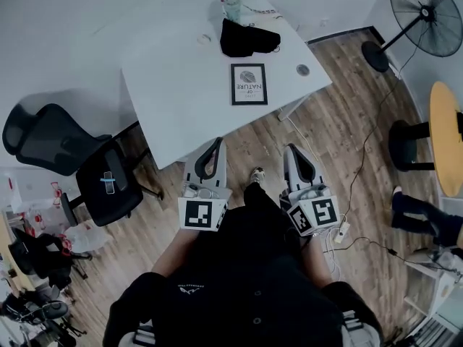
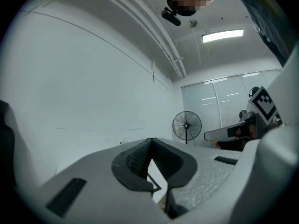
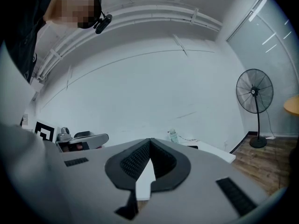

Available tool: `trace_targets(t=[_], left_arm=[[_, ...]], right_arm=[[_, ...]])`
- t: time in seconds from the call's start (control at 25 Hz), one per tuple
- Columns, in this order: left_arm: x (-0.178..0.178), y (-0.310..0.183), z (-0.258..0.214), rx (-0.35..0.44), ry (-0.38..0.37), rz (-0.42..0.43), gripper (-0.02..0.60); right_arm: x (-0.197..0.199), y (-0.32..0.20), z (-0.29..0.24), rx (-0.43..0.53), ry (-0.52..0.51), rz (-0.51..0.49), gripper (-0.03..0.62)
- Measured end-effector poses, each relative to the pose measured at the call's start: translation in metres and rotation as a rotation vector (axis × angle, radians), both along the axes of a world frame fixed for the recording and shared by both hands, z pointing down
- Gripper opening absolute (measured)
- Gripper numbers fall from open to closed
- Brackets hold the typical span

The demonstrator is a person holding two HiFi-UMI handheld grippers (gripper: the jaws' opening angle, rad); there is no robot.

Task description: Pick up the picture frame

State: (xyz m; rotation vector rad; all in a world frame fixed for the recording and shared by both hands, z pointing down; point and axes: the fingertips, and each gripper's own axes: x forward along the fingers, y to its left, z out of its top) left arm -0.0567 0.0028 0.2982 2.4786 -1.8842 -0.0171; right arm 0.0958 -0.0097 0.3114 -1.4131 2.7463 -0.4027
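1. Hanging low in front of the person's body, the left tongs (image 1: 218,142) have their tips pressed together with nothing between them.
2. The right tongs (image 1: 290,148) are beside them, likewise pressed together and empty. Both point toward the worktop (image 1: 181,85).
3. The picture frame (image 1: 249,84) lies flat on the white worktop, well apart from both tongs and ahead of them.
4. Its long axis runs away from the person. The print reads "OF NATURE", upside-down from the head view.
5. Behind the frame sits a black pouch (image 1: 249,38), and past that a bottle (image 1: 232,7).
6. An office chair (image 1: 65,150) stands left of the worktop, and a standing fan (image 1: 427,13) is at far right.
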Motion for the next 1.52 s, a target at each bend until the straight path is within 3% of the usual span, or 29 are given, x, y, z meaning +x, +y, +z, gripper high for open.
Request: trace_targets(t=[0.24, 0.52, 1.04, 1.52], left_arm=[[0.034, -0.041, 0.003, -0.017, -0.013, -0.035, 0.006], [0.052, -0.076, 0.016, -0.052, -0.029, -0.086, 0.006], [0.059, -0.101, 0.027, -0.048, -0.006, -0.145, 0.006], [0.032, -0.138, 0.056, -0.118, 0.023, -0.141, 0.006]], right_arm=[[0.038, -0.052, 0.008, -0.027, -0.013, -0.026, -0.002], [0.054, -0.098, 0.017, -0.032, -0.016, -0.092, -0.002], [0.067, -0.127, 0.035, -0.076, -0.017, -0.115, -0.002], [0.049, -0.163, 0.07, -0.178, 0.054, -0.068, -0.002]])
